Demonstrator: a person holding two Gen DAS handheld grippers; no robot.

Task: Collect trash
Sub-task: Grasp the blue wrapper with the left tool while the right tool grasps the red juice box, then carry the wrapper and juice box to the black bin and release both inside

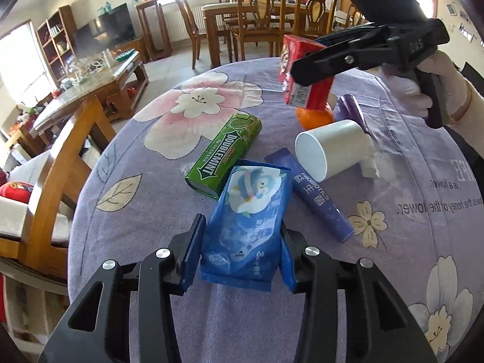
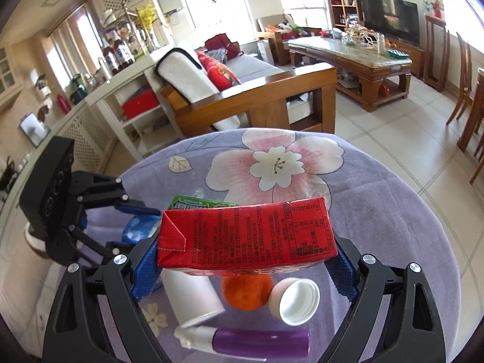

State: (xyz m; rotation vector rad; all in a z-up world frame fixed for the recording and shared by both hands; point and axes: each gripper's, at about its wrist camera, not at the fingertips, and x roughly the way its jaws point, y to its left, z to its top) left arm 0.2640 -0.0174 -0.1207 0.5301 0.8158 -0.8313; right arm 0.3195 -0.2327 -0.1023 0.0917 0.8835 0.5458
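We count one blue tissue pack (image 1: pixel 248 224), one green gum box (image 1: pixel 225 154), one purple sachet (image 1: pixel 317 199), one white paper cup (image 1: pixel 329 151), one orange (image 1: pixel 314 118), one purple tube (image 2: pixel 260 343), one white cap (image 2: pixel 299 302) and one red carton (image 2: pixel 248 236).

All except the carton lie on the counter (image 1: pixel 136 211), near the cup. The gum box touches the tissue pack, and the sachet lies between the pack and the cup.

The left hand-held gripper (image 1: pixel 239 239) clenches the tissue pack, pads pressing its sides. The right hand-held gripper (image 2: pixel 242 260) grasps the carton above the orange, off the counter.
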